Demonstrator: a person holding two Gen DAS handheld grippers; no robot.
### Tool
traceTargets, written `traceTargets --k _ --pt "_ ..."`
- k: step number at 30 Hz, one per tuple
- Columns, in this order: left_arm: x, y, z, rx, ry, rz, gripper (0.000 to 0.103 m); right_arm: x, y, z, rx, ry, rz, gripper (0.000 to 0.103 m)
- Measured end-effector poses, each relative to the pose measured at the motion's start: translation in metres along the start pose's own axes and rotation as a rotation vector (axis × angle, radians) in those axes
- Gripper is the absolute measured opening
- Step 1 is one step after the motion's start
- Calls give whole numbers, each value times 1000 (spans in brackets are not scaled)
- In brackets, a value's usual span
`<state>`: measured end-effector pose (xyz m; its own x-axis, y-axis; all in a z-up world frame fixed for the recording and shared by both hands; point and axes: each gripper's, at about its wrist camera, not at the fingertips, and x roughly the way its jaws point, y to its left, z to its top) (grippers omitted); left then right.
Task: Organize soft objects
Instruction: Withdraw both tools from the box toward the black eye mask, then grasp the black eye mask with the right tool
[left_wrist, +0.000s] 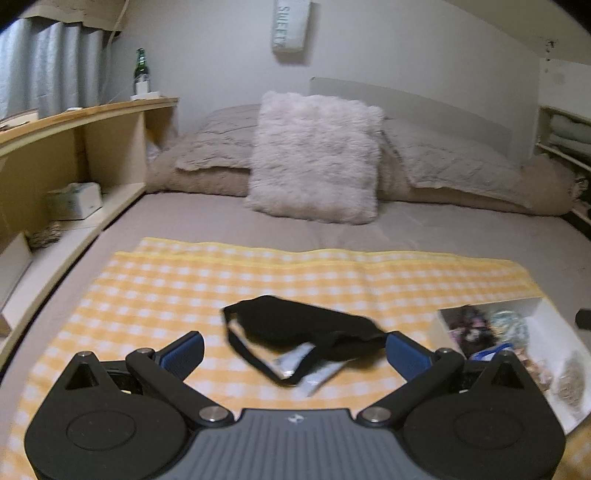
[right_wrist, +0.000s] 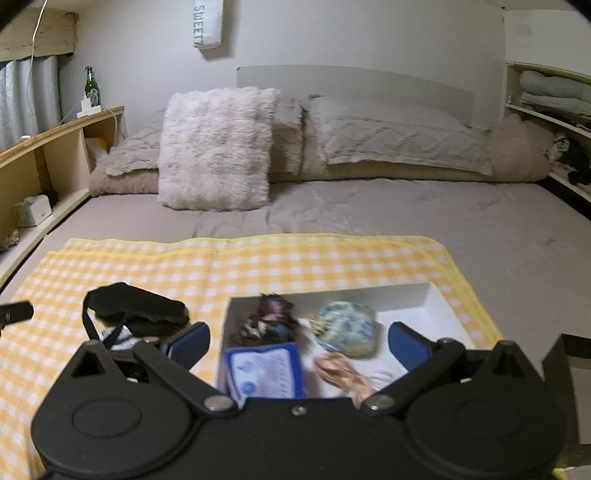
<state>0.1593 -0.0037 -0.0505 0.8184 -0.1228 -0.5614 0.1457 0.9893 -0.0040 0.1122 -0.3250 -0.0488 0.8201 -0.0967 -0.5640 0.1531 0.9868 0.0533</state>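
The black sleep mask (left_wrist: 306, 328) is lined up between the wide-spread jaws of the left gripper (left_wrist: 295, 350), lying on the checked cloth (left_wrist: 184, 288) near its front edge, just beside the white box (right_wrist: 424, 295). The right gripper (right_wrist: 299, 341) is held wide and empty over the box; next, it seems, the mask must be pinched and carried across

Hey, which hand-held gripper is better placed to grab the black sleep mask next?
Left. The left hand-held gripper is open with the black sleep mask right between its fingers. The right hand-held gripper hangs open over the white box, with the mask off to its left.
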Motion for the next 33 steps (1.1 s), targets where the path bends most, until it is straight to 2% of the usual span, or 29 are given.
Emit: traceTargets --k 7,8,12,16,19,20,22,24,29,33 --pt "10 32 -8 4 10 82 103 28 40 8 -20 -14 43 103" --pt "13 37 -9 -8 20 76 103 33 47 9 -31 -13 51 103" --pt "29 44 -15 -1 76 -23 103 56 74 11 -91 -4 87 103" --pt "47 29 -25 151 117 -110 102 83 101 12 -197 -5 104 103" --pt "61 13 -35 270 158 -180 95 102 121 8 -334 -5 78 102" --pt "66 8 -39 305 171 -200 91 109 127 5 -384 3 87 100" --pt "78 0 -46 356 190 -243 85 123 137 1 -460 27 120 89" --pt "89 -5 -50 381 213 -295 79 135 144 -2 -510 44 147 85" --pt "119 -17 -55 433 210 -394 78 167 162 -7 -589 69 190 78" --pt "141 -21 -53 431 190 -415 79 194 172 -10 -631 101 227 73"
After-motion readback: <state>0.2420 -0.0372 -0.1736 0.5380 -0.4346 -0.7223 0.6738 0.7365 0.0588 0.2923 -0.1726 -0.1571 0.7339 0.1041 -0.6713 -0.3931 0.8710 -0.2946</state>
